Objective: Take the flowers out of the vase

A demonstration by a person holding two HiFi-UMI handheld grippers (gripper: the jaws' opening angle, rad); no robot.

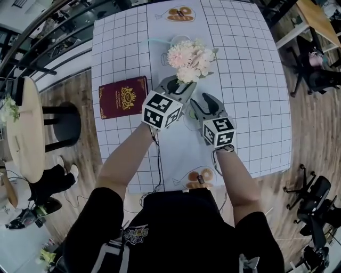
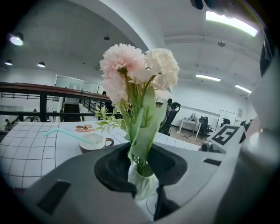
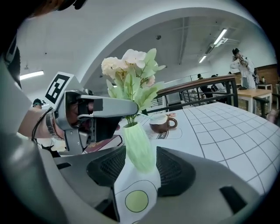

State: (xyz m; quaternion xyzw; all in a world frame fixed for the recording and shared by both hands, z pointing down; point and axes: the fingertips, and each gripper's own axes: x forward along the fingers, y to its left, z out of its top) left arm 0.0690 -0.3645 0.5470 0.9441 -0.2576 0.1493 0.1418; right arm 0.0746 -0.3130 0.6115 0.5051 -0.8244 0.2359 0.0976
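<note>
A bunch of pale pink and cream flowers [image 1: 189, 57] stands in a slim pale green vase [image 3: 139, 146] at the middle of the grid-patterned table [image 1: 250, 80]. My left gripper [image 1: 181, 85] is shut on the green stems and leaves [image 2: 142, 153] just above the vase's mouth [image 2: 142, 177]. My right gripper [image 1: 204, 102] sits lower, to the right. Its jaws are open around the vase body, with narrow gaps beside the pads [image 3: 175, 168]. In the head view the vase is hidden beneath the blooms and grippers. The right gripper view shows the left gripper [image 3: 103, 109] at the stems.
A dark red book [image 1: 123, 97] lies left of the vase. A cup with a teal straw [image 1: 173, 42] stands behind the flowers. Printed paper mats lie at the far edge [image 1: 180, 13] and near edge [image 1: 198, 176]. A round wooden table [image 1: 26, 133] and black stool [image 1: 66, 125] stand left.
</note>
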